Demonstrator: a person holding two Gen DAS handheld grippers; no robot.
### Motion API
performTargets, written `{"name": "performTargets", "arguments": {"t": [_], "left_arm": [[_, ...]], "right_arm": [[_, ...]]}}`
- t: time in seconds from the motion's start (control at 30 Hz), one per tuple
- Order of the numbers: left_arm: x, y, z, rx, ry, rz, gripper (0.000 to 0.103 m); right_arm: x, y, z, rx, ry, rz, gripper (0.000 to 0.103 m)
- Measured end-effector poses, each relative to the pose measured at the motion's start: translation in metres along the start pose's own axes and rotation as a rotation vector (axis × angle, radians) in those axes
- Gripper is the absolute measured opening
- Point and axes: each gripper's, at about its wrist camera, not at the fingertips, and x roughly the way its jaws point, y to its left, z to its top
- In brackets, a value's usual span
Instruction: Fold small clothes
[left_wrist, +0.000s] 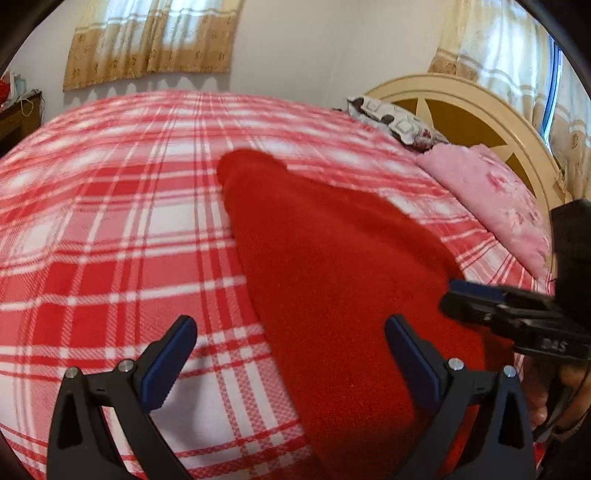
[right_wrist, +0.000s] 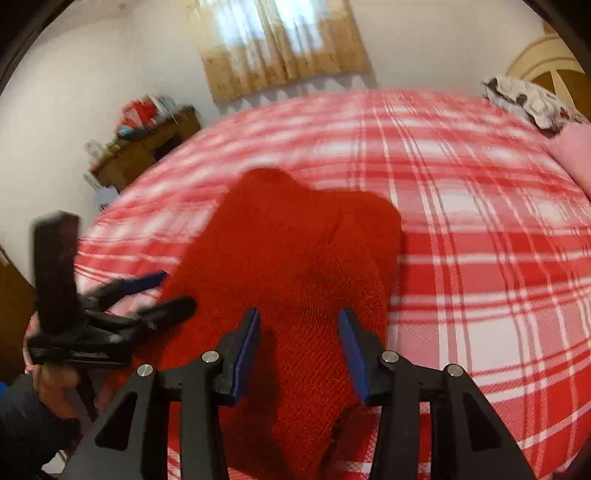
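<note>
Left hand-held gripper (left_wrist: 291, 336): black plastic frame, silver rivets, two blue rubber-faced fingers (left_wrist: 168, 360). It is standing released, jaws spread wide, one finger hovering over the blanket and the other over the garment's near edge; nothing is sitting between them.

Right hand-held gripper (right_wrist: 299, 328): same black and blue build. It is also hanging released, jaws parted less widely, both fingers framing the garment's near end without pinching it. In the left wrist view it is reaching in from the right, tips over the garment's right edge.

Red knitted garment (right_wrist: 280, 258): small, coarse ribbed knit, fuzzy surface. It is lying flat on the bed as a long tapering shape, broad toward the grippers and narrowing to a rounded lobed end farther away, with a fold line running along its length.

Red-and-white plaid fleece blanket (left_wrist: 110, 229): soft, woven-looking check, covering the bed beneath the garment.

Pink floral pillow (left_wrist: 495, 199) and a white patterned pillow (left_wrist: 391, 122): lying at the bed's head, well apart from the garment.

Cream wooden arched headboard (left_wrist: 476, 99): standing behind the pillows.

Brown wooden side cabinet (right_wrist: 144, 147): carrying blurred clutter, contents not identifiable.

Beige curtains (left_wrist: 151, 40): hanging at the window.
</note>
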Motion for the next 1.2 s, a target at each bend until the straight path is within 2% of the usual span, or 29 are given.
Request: {"name": "performTargets", "arguments": {"t": [0.1,0.23,0.33,0.47,0.63,0.87,1.2], "left_arm": [[-0.001,0.000,-0.002,0.004,-0.001,0.002,0.103],[0.003,-0.004,-0.003,0.022,0.020,0.000,0.103],[0.004,-0.006,-0.004,0.022,0.019,0.001,0.103],[0.005,-0.003,-0.004,0.004,0.032,-0.022,0.103],[0.007,-0.001,-0.005,-0.015,0.045,-0.048,0.103],[0.008,-0.001,-0.005,-0.019,0.049,-0.059,0.103],[0.008,0.003,-0.005,-0.030,0.050,-0.096,0.103]], "right_arm": [[-0.011,-0.018,0.013,0.094,-0.068,0.003,0.050],[0.003,-0.041,0.023,0.163,-0.011,-0.035,0.052],[0.016,-0.058,0.021,0.218,0.029,-0.004,0.052],[0.026,-0.075,0.018,0.289,0.038,0.046,0.055],[0.040,-0.081,0.022,0.305,0.055,0.060,0.055],[0.062,-0.100,0.022,0.373,0.074,0.136,0.055],[0.081,-0.100,0.032,0.361,0.084,0.211,0.055]]}}
